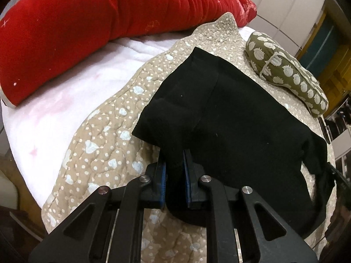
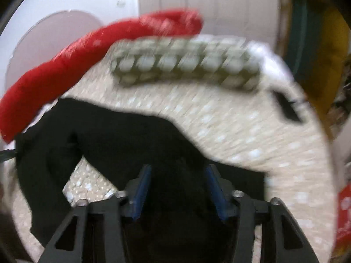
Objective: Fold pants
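My left claw [image 1: 175,162] is clamped on a bunched fold of the black pants [image 1: 230,118], the blue pads pressed into the cloth from both sides with a thick wad between them. My right claw [image 2: 178,182] stands with its jaws apart, black fabric lying between and under the pads; the right wrist view is smeared with motion, so I cannot say whether the pads touch the cloth yet.

The pants lie on the beige dotted quilt [image 1: 105,135] that covers the bed, partly doubled over. Taking the pants as my landmark: a folded-back flap sits on their left part just beyond my left claw, the far corner reaches toward the quilt's scalloped edge, and their right end trails off the quilt's near right side, where a dark strap shows beside it. Beyond the pants to the right lies a green spotted pouch [image 1: 285,70], near but not touching. Beyond them to the left is the white blanket [image 1: 54,100], and past that the red cushion [image 1: 98,22].

I judge the step in hand to be carrying one end over the other. To do it well, I would want the right claw closed on its edge before I lift, so both corners rise together. The wad in my left claw looks like several layers, so I should keep the pull low and even, lest the flap drag crooked. I would lay the fold short of the pouch and flatten the trailing right end first.
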Motion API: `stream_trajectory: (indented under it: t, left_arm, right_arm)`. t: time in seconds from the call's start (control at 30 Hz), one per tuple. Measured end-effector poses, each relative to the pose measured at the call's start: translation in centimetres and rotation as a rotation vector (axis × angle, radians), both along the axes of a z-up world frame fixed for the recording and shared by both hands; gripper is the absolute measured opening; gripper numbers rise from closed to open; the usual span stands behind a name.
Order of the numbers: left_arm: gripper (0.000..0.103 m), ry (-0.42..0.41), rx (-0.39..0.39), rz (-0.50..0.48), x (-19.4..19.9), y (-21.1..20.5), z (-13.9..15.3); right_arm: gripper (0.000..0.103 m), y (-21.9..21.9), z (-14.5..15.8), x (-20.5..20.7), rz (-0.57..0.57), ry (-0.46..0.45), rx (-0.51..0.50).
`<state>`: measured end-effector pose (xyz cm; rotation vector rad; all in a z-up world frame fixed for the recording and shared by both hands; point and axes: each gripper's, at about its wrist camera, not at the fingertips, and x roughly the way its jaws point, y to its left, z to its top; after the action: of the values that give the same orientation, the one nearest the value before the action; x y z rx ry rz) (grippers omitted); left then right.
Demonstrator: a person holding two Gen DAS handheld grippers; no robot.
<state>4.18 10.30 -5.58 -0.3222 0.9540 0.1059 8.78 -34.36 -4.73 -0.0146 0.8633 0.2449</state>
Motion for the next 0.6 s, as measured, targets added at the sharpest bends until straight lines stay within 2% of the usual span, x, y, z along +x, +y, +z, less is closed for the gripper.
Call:
stream_trajectory:
  t: [0.03, 0.07, 0.13, 0.2, 0.3, 0.4, 0.47, 0.53, 0.57, 0.6]
  left_arm:
    - [0.012, 0.000, -0.002, 0.000, 0.0, 0.0, 0.0]
    - [0.012, 0.003, -0.003, 0.001, -0.1, 0.1, 0.0]
    - [0.012, 0.008, -0.002, 0.003, -0.2, 0.0, 0.1]
    - [0.012, 0.000, 0.009, -0.001, -0.6, -0.2, 0.3]
    - [0.012, 0.000, 0.015, -0.005, -1.1, -0.2, 0.5]
    - [0.012, 0.010, 0.023, -0.005, -1.3, 0.0, 0.5]
    - [0.012, 0.016, 0.031, -0.001, -1.4, 0.0, 0.4]
    - [0.012, 0.022, 0.037, 0.002, -1.4, -0.2, 0.4]
    - [0.012, 0.021, 0.042, 0.003, -1.5, -0.3, 0.5]
    - [0.012, 0.020, 0.046, 0.003, -1.5, -0.4, 0.5]
  right_arm:
    - [0.015, -0.3, 0.0, 0.1, 0.006, 0.011, 0.034]
    - [0.010, -0.5, 0.8, -0.7, 0.012, -0.025, 0.054]
    - [0.010, -1.2, 3.6, -4.2, 0.043, -0.137, 0.062]
    - [0.010, -2.7, 5.6, -7.7, 0.043, -0.175, 0.066]
    - [0.010, -5.4, 7.1, -14.3, 0.095, -0.163, 0.074]
    - [0.010, -7.2, 6.1, -20.8, 0.190, -0.074, 0.031]
    - [0.019, -8.5, 5.0, -23.8, 0.198, -0.026, 0.006]
    - [0.031, -9.7, 4.3, -25.2, 0.138, -0.035, 0.009]
    - [0.044, -10.6, 4.1, -25.6, 0.105, -0.045, 0.053]
    - [0.051, -11.6, 4.0, -25.4, 0.063, -0.048, 0.114]
